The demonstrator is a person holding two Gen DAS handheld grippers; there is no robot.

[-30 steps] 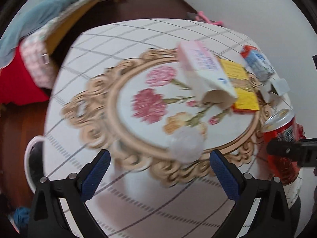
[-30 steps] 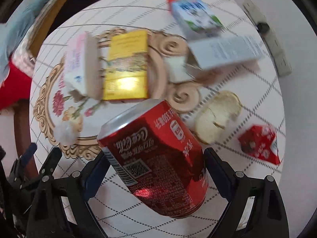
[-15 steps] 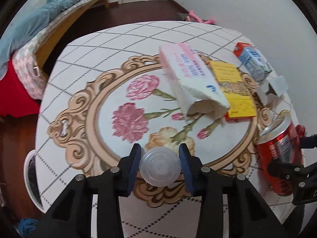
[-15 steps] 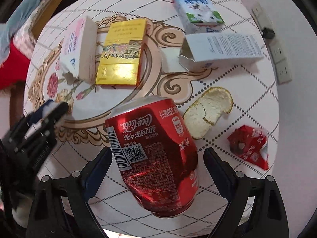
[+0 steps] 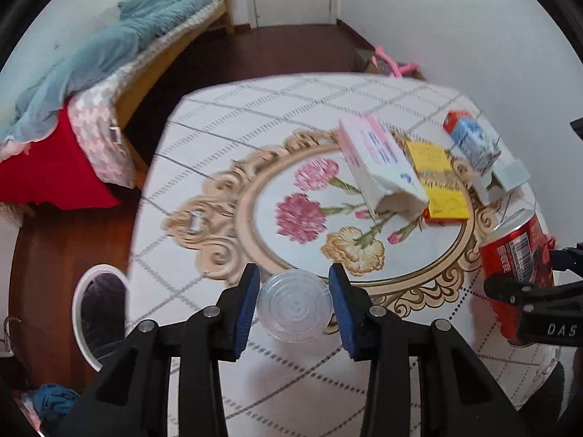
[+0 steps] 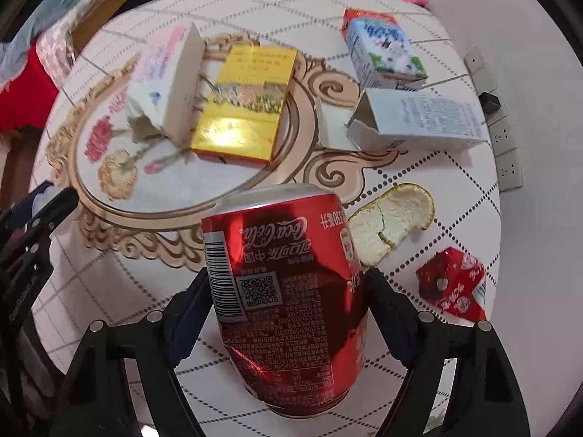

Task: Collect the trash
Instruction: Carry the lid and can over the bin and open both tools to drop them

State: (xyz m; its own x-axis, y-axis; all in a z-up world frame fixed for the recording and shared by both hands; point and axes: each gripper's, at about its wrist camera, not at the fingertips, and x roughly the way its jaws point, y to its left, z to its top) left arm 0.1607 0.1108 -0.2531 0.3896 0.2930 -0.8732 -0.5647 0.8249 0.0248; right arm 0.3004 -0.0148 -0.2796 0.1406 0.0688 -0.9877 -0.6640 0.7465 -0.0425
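With my left gripper [image 5: 294, 300] pinching the clear lid [image 5: 294, 306] and my right gripper [image 6: 288, 309], its jaws just closing, clamped on the red can [image 6: 284, 298], I should lift both level, then swing toward the bin [image 5: 100, 309] at nine o'clock.

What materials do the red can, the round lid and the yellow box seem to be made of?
Red can: likely thin metal, glossy, with bright glints and a dent. Round lid: clear plastic, the tablecloth shows through. Yellow box: probably cardboard, shiny printed face, folded edges.
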